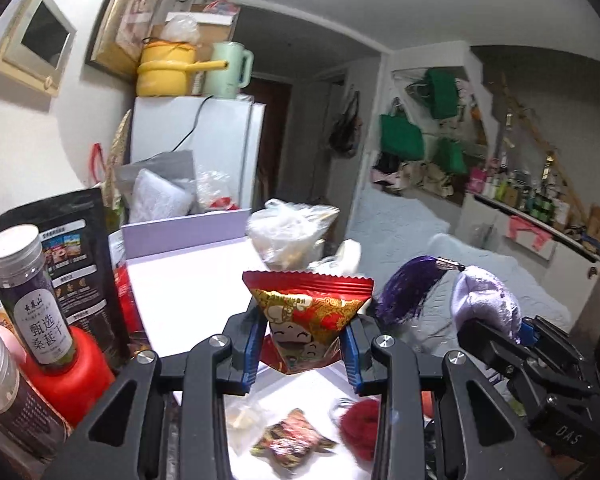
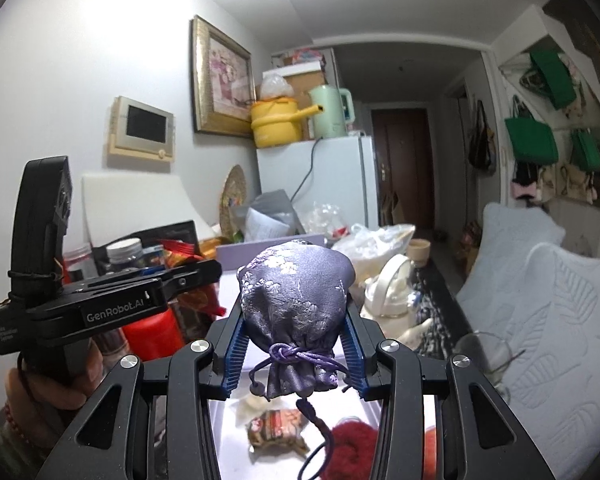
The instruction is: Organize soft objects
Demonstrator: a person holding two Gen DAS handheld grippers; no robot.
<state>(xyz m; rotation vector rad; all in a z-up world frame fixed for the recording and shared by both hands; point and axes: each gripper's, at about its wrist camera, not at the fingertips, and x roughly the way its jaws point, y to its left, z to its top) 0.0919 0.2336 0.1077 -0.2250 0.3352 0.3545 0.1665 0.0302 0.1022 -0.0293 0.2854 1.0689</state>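
My left gripper [image 1: 305,346] is shut on a red and gold snack packet [image 1: 306,322] and holds it above the white table [image 1: 188,288]. My right gripper [image 2: 296,344] is shut on a purple brocade drawstring pouch [image 2: 296,300], also held in the air; the pouch and its purple tassel show at the right of the left wrist view [image 1: 484,296]. Below on the table lie a small wrapped snack [image 1: 290,442], a clear packet [image 1: 242,420] and a red fluffy ball [image 1: 360,426]. The same snack [image 2: 276,428] and ball [image 2: 350,450] show under the pouch.
Bottles, a red container [image 1: 74,372] and a dark bag [image 1: 80,248] crowd the table's left. A lavender box [image 1: 184,232], a plastic bag [image 1: 288,232] and a white teapot [image 2: 392,292] stand farther back. A white sofa [image 2: 540,320] lies right, a fridge [image 1: 204,148] behind.
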